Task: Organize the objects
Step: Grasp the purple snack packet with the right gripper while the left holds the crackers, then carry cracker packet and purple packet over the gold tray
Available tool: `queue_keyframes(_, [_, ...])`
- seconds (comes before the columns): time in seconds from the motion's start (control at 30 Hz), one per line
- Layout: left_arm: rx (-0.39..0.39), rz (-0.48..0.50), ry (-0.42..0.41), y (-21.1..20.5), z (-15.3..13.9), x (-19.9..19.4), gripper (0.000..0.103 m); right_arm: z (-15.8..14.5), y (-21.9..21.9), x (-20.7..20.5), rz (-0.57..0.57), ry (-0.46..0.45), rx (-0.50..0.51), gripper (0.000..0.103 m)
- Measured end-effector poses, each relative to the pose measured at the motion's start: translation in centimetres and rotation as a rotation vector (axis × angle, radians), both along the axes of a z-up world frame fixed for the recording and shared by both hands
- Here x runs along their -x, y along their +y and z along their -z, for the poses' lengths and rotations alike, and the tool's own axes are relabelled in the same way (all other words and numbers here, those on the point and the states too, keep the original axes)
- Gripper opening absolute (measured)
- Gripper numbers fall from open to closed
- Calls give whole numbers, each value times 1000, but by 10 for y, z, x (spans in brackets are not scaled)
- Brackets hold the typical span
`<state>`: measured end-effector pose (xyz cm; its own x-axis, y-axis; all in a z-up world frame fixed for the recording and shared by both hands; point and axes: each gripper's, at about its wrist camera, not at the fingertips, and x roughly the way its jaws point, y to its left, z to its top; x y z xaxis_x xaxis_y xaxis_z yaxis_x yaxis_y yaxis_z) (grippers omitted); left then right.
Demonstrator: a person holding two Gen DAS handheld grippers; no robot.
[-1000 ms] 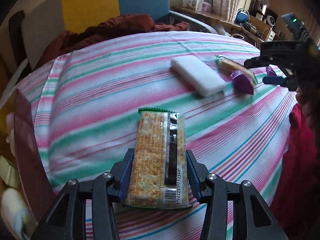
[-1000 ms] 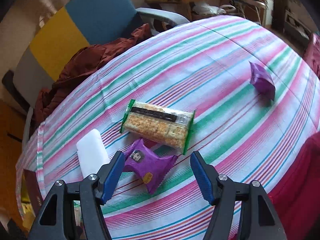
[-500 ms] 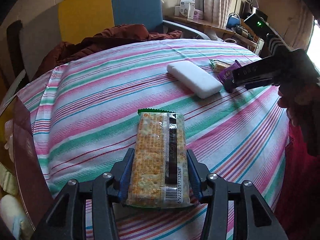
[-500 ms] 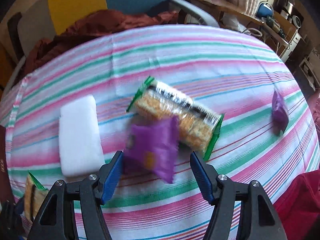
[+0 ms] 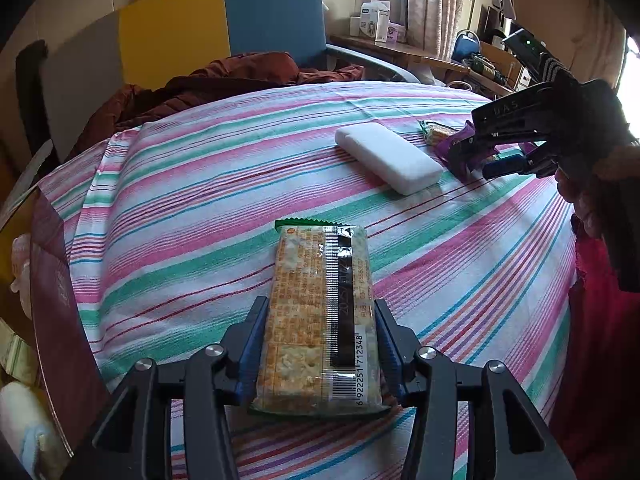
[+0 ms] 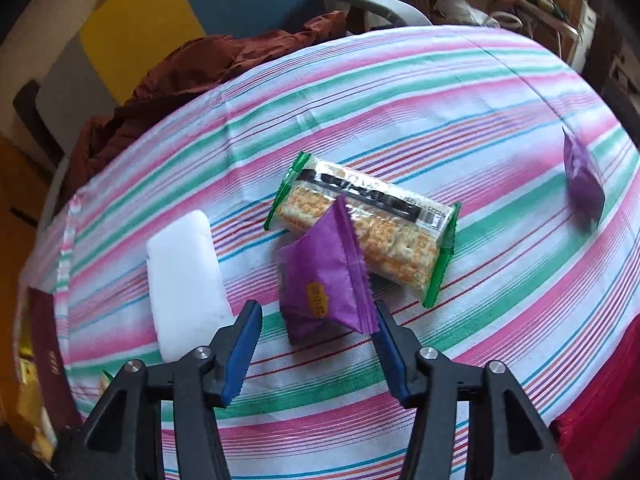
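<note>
My left gripper (image 5: 320, 344) jaws clamped on cracker pack (image 5: 320, 312) over striped bench (image 5: 180, 216), my right gripper (image 6: 316, 340) jaws just closing around purple packet (image 6: 324, 280), right pad touching, white block (image 6: 184, 276) beside, second cracker pack (image 6: 368, 228) behind

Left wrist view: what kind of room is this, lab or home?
Likely a lived-in home room, not a lab: a striped tablecloth on the table, a colour-block armchair draped with brown clothing, and a curtained window above a cluttered side shelf.

pouch (image 6: 324, 280) before cracker pack (image 6: 372, 232); block (image 6: 184, 276) left, on tablecloth (image 6: 360, 92)
</note>
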<state>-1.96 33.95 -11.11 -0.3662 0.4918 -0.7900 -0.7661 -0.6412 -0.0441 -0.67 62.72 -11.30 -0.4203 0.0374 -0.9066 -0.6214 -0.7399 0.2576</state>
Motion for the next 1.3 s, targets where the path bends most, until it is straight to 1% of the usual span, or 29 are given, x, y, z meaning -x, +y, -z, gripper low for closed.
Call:
queue_keyframes(0.1, [-2,-2,-1,-1,0,0,52,-1,10,-7,42,35,54,56])
queue_keyframes(0.2, [-2,-4,2,0,0,0,52,-1,11,-8,49,40,49,55])
queue_keyframes(0.23, [-2,-4,5,1,0,-1,52,-2,9,-8,43,34,36,50])
queue_keyframes(0.27, [-2,-4,7,0,0,-1,52,-1,8,-7,39,31,24,38])
queue_keyframes(0.3, [-2,-4,9,0,0,-2,52,-3,6,-7,31,35,13,36])
queue_keyframes(0.4, [-1,-4,13,0,0,-2,52,-7,5,-6,26,36,-34,35])
queue_keyframes(0.5, [4,-2,9,0,-1,-2,50,-12,4,-8,22,60,-38,34])
queue_keyframes(0.57, [11,-3,5,1,-2,-2,50,-18,-1,-6,5,83,-47,34])
queue_keyframes(0.67, [26,-14,-17,-2,-5,-2,50,-29,-13,-3,-50,136,-55,34])
queue_keyframes(0.7, [28,-22,-29,-4,-7,-2,50,-33,-17,-2,-71,150,-57,34])
queue_keyframes(0.77, [6,-32,-46,-11,-17,-4,50,-38,-29,3,-126,174,-70,34])
queue_keyframes(0.93, [-63,-47,-13,-34,-55,-13,50,-49,-57,10,-245,209,-102,34])
queue_keyframes(1.0, [-74,-66,1,-45,-67,-15,50,-52,-64,10,-269,216,-104,35])
queue_keyframes(1.07, [-86,-88,-5,-58,-75,-13,50,-53,-72,10,-289,220,-106,34])
queue_keyframes(1.3, [-125,-168,13,-106,-95,-11,50,-59,-99,16,-360,217,-109,34])
